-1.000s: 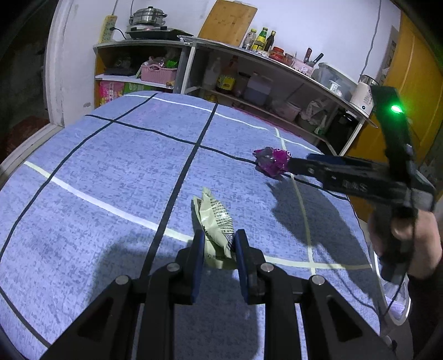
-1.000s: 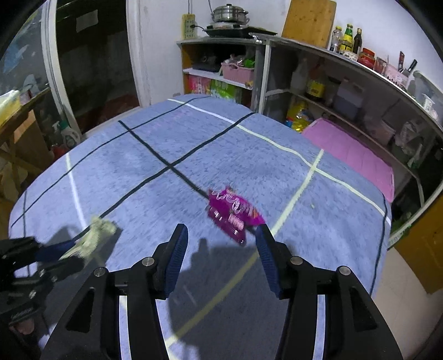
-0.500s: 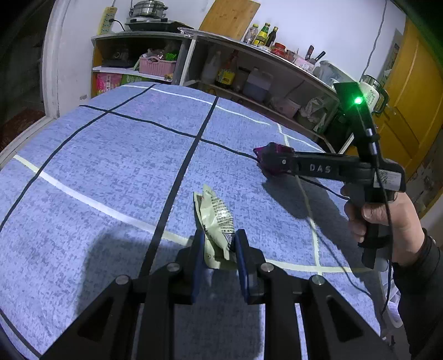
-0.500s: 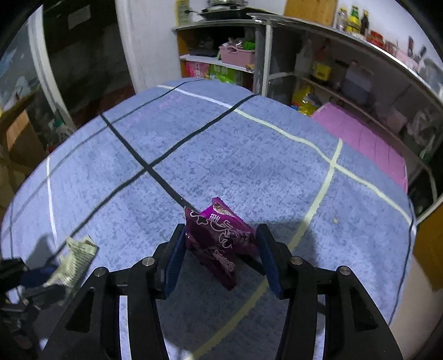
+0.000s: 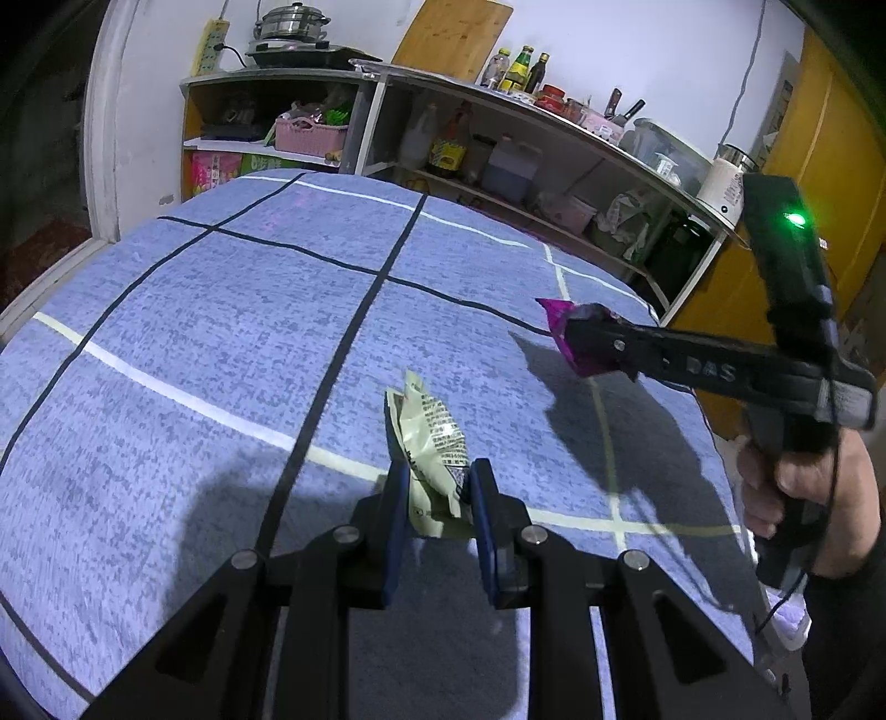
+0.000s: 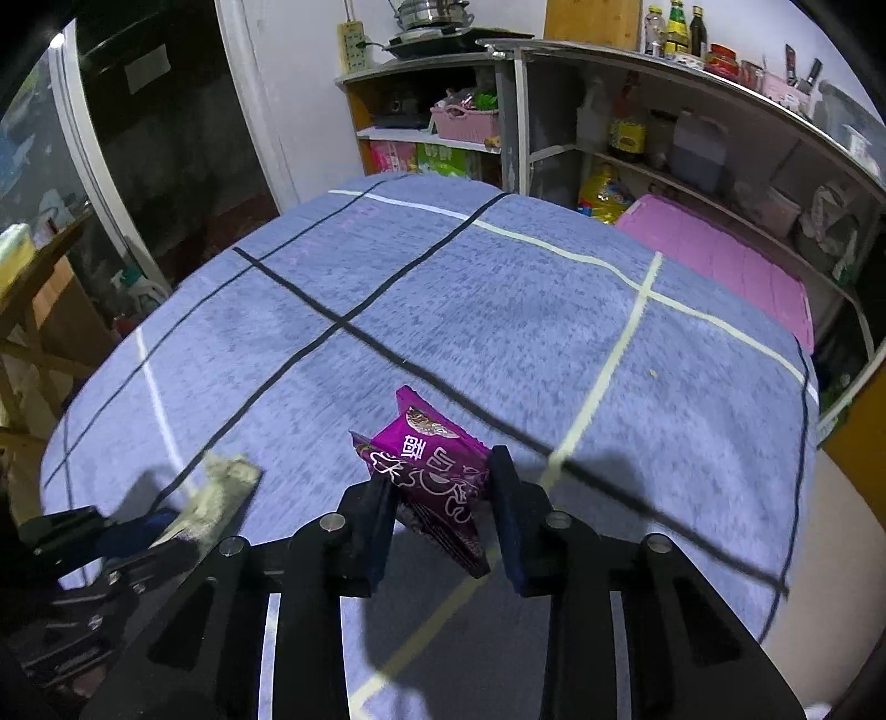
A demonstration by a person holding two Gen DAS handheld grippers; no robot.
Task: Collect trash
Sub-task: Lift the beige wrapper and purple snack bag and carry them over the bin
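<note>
Purple snack wrapper (image 6: 437, 476), glossy magenta with white printed characters, crumpled into a wedge, lifted just above the blue checked tablecloth (image 6: 498, 310). Clamped between the two pads of the right gripper (image 6: 440, 501), jaws just closed in on it, pressed against both of its sides. Seen from the left wrist as a magenta scrap (image 5: 576, 338) pinched at the tip of the right gripper (image 5: 587, 343), held by a hand (image 5: 797, 487) near the tablecloth's right edge.

Pale green wrapper (image 5: 434, 459), creased, with small dark print, standing upright above the tablecloth (image 5: 221, 332), nearer its front edge than the purple one. Gripped low down by the left gripper (image 5: 440, 498), jaws nearly together on the thin foil. From the right wrist, visible as a blurred pale strip (image 6: 221, 493) at the tip of the left gripper (image 6: 166, 526), low and to the left over the tablecloth.

Behind the tablecloth, open shelving (image 5: 498, 144) along the wall. Pink basket (image 5: 310, 135) on one shelf, contents too small to tell. Bottles (image 5: 520, 69) on the top board, a steel pot (image 5: 293, 27) on a cooktop, a wooden board (image 5: 454, 33) leaned on the wall. Pink mat (image 6: 720, 266) beyond the tablecloth's far right side. Nothing lying on the cloth between the two wrappers.
</note>
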